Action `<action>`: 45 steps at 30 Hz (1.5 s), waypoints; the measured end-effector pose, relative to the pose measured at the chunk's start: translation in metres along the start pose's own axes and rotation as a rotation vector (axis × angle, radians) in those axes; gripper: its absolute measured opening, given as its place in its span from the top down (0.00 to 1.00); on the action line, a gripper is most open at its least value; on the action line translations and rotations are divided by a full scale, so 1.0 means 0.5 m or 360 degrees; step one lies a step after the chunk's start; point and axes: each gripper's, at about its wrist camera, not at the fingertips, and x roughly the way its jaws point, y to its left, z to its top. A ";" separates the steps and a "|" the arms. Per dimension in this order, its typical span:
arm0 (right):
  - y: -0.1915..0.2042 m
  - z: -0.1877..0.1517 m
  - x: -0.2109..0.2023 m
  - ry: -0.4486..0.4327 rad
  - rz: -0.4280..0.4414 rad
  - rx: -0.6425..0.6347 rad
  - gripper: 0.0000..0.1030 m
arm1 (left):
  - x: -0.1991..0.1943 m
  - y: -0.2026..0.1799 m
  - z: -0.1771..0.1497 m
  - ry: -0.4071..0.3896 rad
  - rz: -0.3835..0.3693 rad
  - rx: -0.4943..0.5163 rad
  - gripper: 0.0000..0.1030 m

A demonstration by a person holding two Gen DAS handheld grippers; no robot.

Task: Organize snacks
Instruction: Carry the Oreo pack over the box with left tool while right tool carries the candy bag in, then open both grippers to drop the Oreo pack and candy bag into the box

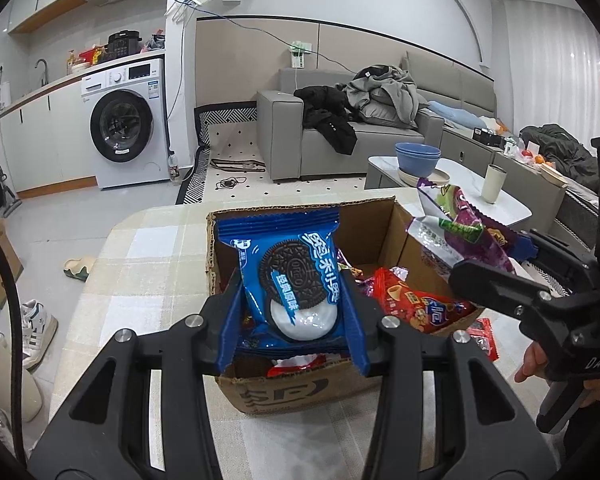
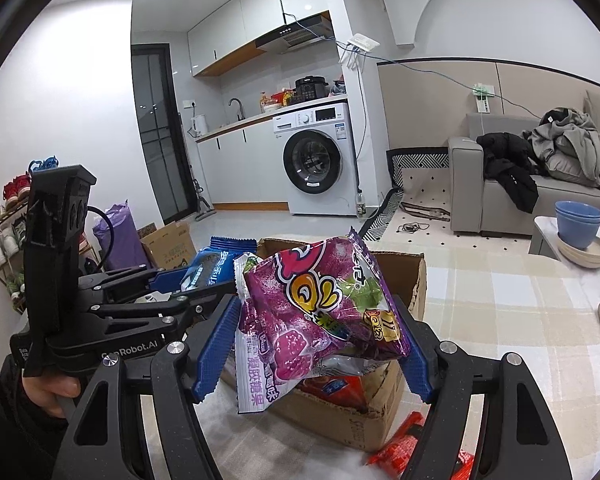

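The left gripper squeezes a blue cookie pack right over the open cardboard box. The right gripper squeezes a purple candy bag above the same box, maybe just touching its edge. Red snacks lie inside.

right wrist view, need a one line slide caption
Right gripper holds a purple gummy candy bag above the brown cardboard snack box.
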 end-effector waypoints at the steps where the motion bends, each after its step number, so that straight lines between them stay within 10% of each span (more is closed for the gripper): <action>1: -0.001 0.000 0.003 -0.0003 -0.0004 -0.0003 0.28 | 0.012 0.000 0.007 0.0009 -0.0001 0.0002 0.60; 32: -0.004 0.013 0.103 0.0144 -0.0033 -0.0068 0.24 | 0.198 0.005 0.021 0.0088 0.0001 0.0010 0.59; 39: -0.010 0.020 0.087 0.0126 -0.0053 -0.0085 0.05 | 0.169 0.015 0.022 0.0044 -0.0044 -0.0033 0.23; 45: -0.026 0.024 0.034 0.0079 -0.0036 -0.0063 0.01 | 0.116 0.003 0.026 0.0010 -0.0027 -0.0024 0.20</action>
